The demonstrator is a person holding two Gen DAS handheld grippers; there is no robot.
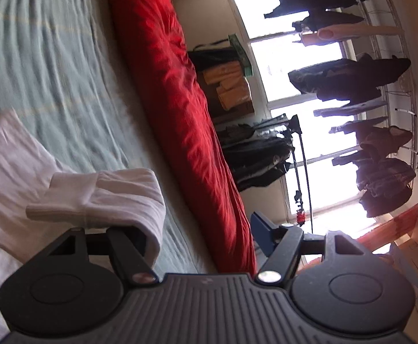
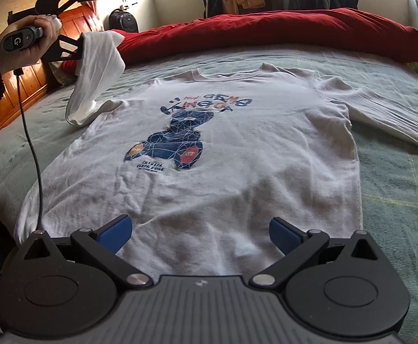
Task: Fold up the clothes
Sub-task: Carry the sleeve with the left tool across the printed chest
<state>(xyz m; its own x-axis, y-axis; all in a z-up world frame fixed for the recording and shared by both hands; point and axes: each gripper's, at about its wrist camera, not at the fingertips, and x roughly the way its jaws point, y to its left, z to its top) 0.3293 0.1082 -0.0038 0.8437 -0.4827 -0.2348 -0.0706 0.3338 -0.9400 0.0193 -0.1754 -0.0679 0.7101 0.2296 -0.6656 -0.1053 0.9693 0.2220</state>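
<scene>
Two hand-held grippers: left raised, sleeve draped, grip unclear; right low, agape.

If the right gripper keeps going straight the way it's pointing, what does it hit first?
Most likely the lower front of the white T-shirt spread on the bed; the open right gripper angles down at it, nothing between, though depth is uncertain.
</scene>
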